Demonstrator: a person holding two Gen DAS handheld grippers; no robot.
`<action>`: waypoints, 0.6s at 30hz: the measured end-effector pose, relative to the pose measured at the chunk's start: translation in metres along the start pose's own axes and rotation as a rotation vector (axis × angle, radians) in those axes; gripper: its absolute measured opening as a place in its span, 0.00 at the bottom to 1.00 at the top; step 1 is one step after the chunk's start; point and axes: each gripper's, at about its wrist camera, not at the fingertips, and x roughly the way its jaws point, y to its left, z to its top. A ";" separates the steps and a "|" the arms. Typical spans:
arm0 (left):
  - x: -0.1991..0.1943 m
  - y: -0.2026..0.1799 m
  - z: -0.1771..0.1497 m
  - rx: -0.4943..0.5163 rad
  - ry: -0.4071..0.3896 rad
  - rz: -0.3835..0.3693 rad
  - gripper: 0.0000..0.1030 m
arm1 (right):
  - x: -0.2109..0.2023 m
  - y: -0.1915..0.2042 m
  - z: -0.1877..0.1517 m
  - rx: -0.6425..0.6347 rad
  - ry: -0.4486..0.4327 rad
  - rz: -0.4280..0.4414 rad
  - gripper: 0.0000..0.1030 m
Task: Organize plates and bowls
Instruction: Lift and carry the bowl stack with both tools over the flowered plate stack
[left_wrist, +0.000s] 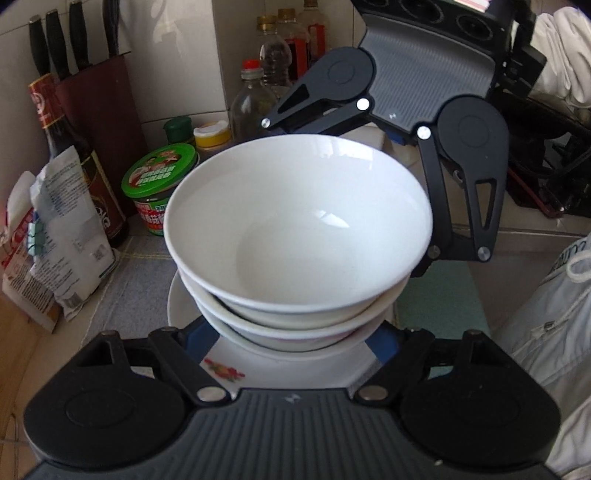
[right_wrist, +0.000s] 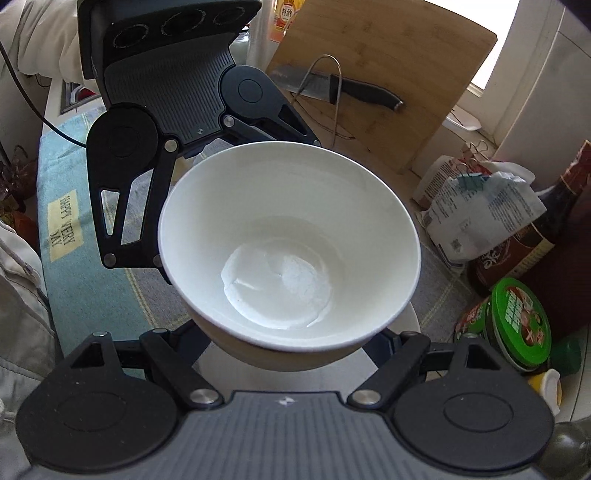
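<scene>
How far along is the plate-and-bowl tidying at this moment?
Done: the nested white ceramic bowls already sit stacked on a white plate with a red flower print. In hand: the left gripper and the right gripper appear to clasp the stack's base from opposite sides. Left: setting the stack down; where it should go does not show.
</scene>
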 end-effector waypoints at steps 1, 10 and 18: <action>0.005 0.000 0.001 0.001 0.001 -0.004 0.81 | 0.002 -0.003 -0.004 0.002 0.007 -0.004 0.86; 0.036 0.008 0.002 0.000 0.019 -0.013 0.81 | 0.017 -0.020 -0.021 0.023 0.036 -0.019 0.86; 0.040 0.010 -0.001 -0.003 0.026 -0.019 0.81 | 0.023 -0.023 -0.024 0.036 0.036 -0.008 0.86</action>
